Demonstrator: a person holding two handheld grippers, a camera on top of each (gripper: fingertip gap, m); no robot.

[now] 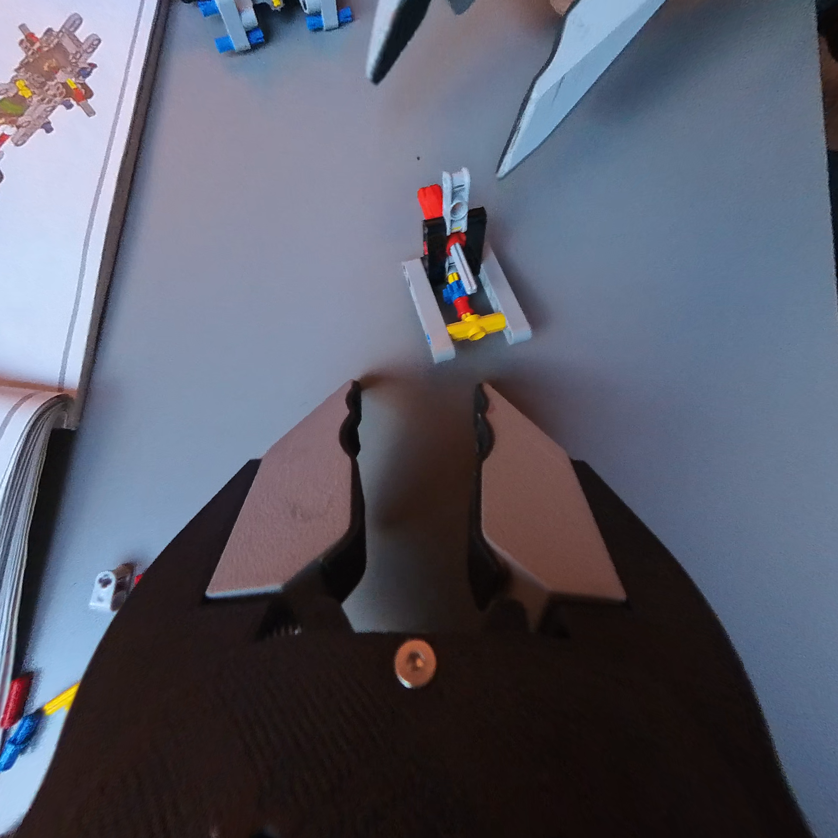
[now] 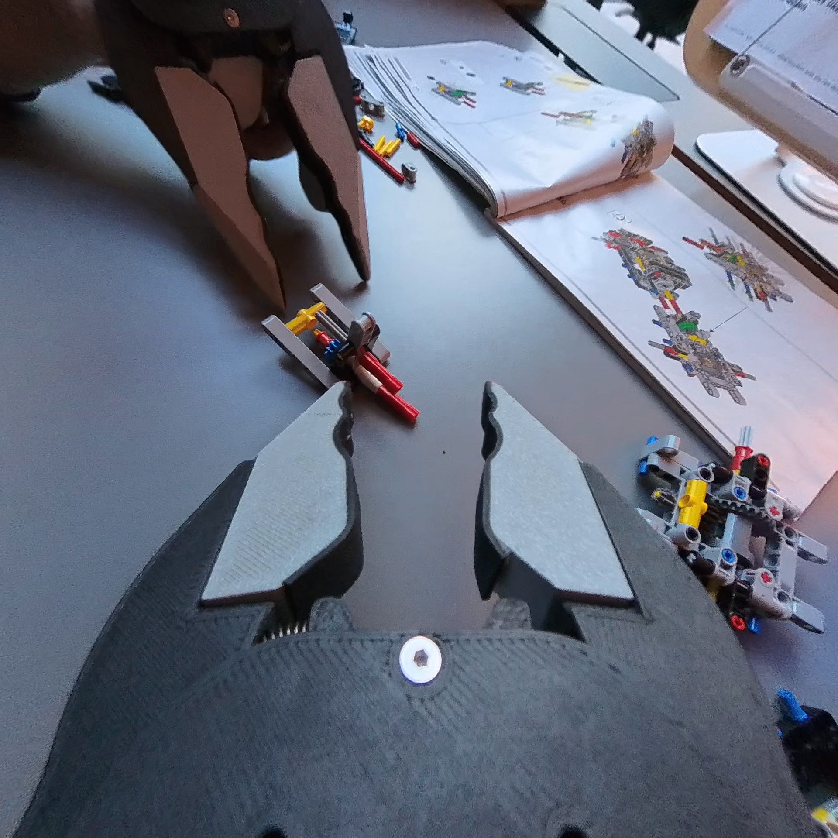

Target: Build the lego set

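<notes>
**Two open grippers flank a small brick assembly on a grey worktop**

Left wrist view: the left gripper (image 1: 417,385) hangs with jaws wide and bare above the worktop (image 1: 272,272). The small brick assembly (image 1: 462,276) lies just beyond its fingertips, untouched. An open instruction booklet (image 1: 50,204) lies along the worktop's left edge.

Right wrist view: the right gripper (image 2: 417,390) stands wide, holding nothing; its left fingertip is at the assembly's near end. A larger brick model (image 2: 734,530) sits right.

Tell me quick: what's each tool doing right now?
Left tool: open, holding nothing.
Right tool: open, holding nothing; small brick assembly lies just ahead.
</notes>
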